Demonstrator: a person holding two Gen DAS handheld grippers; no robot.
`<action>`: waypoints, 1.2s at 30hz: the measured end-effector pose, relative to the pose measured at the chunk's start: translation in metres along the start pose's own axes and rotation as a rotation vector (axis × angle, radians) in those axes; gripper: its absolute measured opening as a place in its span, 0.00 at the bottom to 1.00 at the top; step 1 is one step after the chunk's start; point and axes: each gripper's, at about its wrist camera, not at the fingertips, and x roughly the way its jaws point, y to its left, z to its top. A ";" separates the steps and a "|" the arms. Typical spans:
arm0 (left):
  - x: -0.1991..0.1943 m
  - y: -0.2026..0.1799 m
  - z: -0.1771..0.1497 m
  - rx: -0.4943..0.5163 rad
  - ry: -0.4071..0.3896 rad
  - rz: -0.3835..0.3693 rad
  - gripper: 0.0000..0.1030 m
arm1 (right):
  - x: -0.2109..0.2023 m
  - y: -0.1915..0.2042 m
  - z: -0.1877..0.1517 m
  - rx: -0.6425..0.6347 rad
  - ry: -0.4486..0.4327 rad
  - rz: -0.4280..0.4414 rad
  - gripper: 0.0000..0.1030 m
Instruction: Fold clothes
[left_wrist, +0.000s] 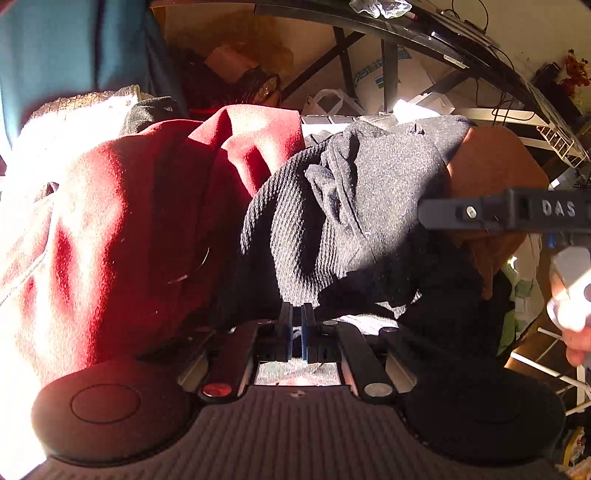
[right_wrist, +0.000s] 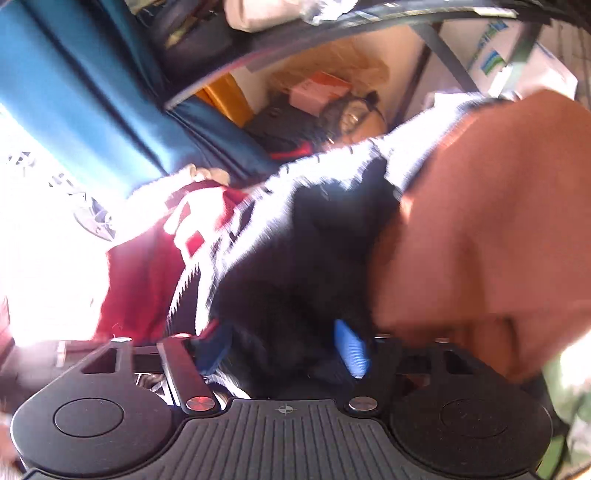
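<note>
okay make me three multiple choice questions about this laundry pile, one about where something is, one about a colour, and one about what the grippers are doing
1. In the left wrist view, where does the red garment lie relative to the black garment?
A. To its left
B. To its right
C. Hidden beneath it

2. What colour is the curtain behind the pile?
A. Yellow
B. Teal blue
C. White

3. How do the grippers stand?
A. Both wide open
B. Left gripper closed, right gripper open
C. Left open, right closed

Answers: 1 A, red fills the left of that view. 2 B, teal folds hang at upper left. 3 B, the left fingers are pressed together at the black cloth's edge, while the right blue pads sit far apart around black cloth.
</note>
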 end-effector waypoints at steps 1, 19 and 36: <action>-0.002 0.002 -0.003 -0.005 0.011 0.006 0.05 | 0.005 0.005 0.006 -0.010 -0.014 -0.017 0.77; 0.039 -0.042 0.076 -0.143 0.067 -0.257 0.72 | -0.020 -0.025 -0.063 -0.052 0.153 0.019 0.09; -0.054 -0.013 0.069 -0.120 -0.110 -0.127 0.08 | -0.027 -0.035 -0.066 0.009 0.212 0.010 0.40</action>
